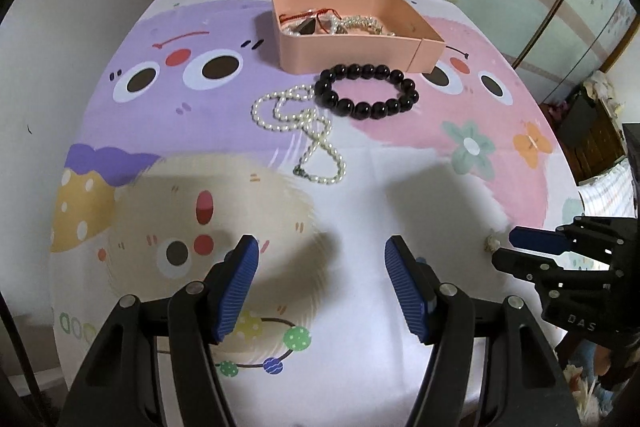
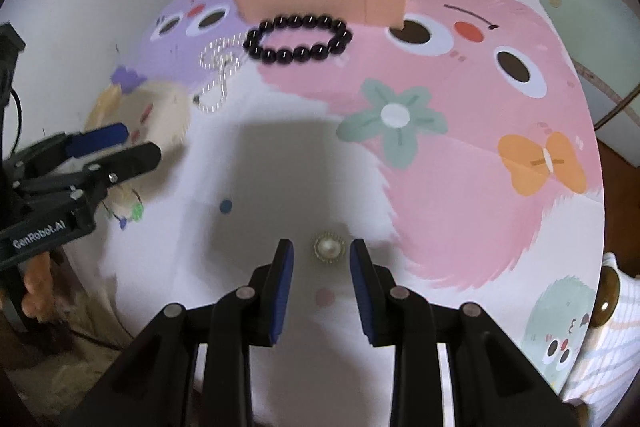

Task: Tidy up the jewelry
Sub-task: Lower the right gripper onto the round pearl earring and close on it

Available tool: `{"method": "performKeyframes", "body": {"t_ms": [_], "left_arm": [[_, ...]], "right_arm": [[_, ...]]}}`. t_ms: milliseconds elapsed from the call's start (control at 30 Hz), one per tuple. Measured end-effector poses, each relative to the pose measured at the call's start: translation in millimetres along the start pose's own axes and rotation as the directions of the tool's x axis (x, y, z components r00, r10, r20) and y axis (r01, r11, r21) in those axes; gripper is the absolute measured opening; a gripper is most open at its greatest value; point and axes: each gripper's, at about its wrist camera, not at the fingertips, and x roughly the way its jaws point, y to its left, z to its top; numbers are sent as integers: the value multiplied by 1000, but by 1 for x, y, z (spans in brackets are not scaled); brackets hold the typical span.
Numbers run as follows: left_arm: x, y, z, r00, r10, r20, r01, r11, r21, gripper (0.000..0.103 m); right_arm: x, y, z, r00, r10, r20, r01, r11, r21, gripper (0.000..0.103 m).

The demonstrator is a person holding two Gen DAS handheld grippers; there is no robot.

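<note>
Pearl brooch (image 2: 328,247): lies between right tool (image 2: 322,259) pads, untouched (nearer than left).
Right tool: spread.
Left tool (image 1: 320,267): spread, empty.

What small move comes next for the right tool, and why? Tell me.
Probably lower the right tool a little and close it on the pearl brooch. The brooch lies loose on the cloth between the open pads, untouched, while the pink box already holds other jewelry.
</note>
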Motion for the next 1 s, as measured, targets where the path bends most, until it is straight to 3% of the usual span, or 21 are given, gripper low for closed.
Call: {"method": "performKeyframes", "body": {"t_ms": [433, 533, 667, 1000], "left_arm": [[4, 5, 0, 999, -33, 5, 33, 999, -6, 65], [5, 7, 1, 999, -35, 1, 35, 999, -12, 65], [6, 9, 2, 999, -39, -5, 39, 999, -18, 65], [11, 11, 9, 1000, -28, -14, 27, 999, -20, 65]], "right_arm": [[16, 10, 6, 996, -63, -59, 60, 997, -45, 29], [19, 14, 9, 994, -89, -62, 86, 995, -53, 24], [19, 11, 11, 994, -87, -68, 85, 996, -35, 18], [25, 15, 17, 996, -66, -65, 64, 998, -30, 16]]}}
